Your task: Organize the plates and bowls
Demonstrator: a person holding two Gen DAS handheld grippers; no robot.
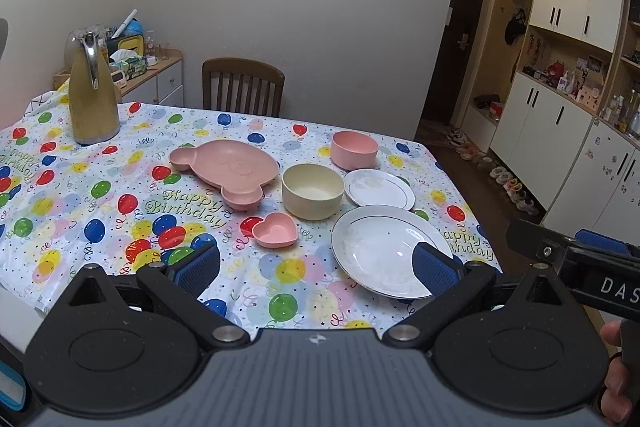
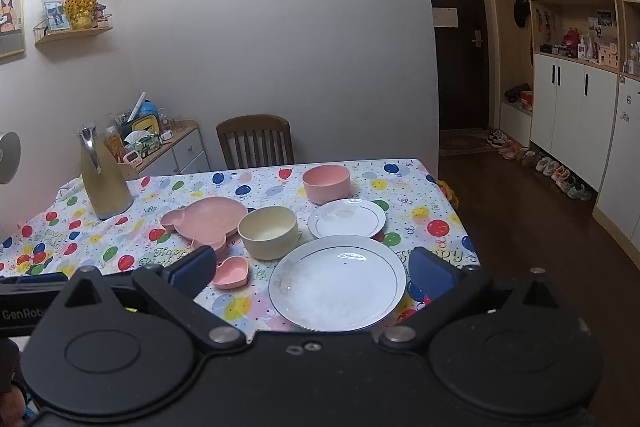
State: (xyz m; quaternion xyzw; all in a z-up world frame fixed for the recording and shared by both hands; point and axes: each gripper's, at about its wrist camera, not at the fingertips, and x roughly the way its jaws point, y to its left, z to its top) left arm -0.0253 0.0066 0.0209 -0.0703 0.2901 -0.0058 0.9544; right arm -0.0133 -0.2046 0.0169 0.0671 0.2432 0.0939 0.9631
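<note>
both grippers, left gripper (image 1: 316,267) and right gripper (image 2: 312,273), gape wide and empty; large white gold-rimmed plate (image 2: 338,283), small white plate (image 2: 347,218), cream bowl (image 2: 269,231) and pink bowl (image 2: 326,183) lie unstacked, so nothing looks sorted yet.

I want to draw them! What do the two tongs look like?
Both look alike: blue ridged pads on black angled fingers, hinged with silver bolts to round black discs. The left tongs have a grey body with a small white logo; the right tongs are all black. White letters mark their sides.
</note>
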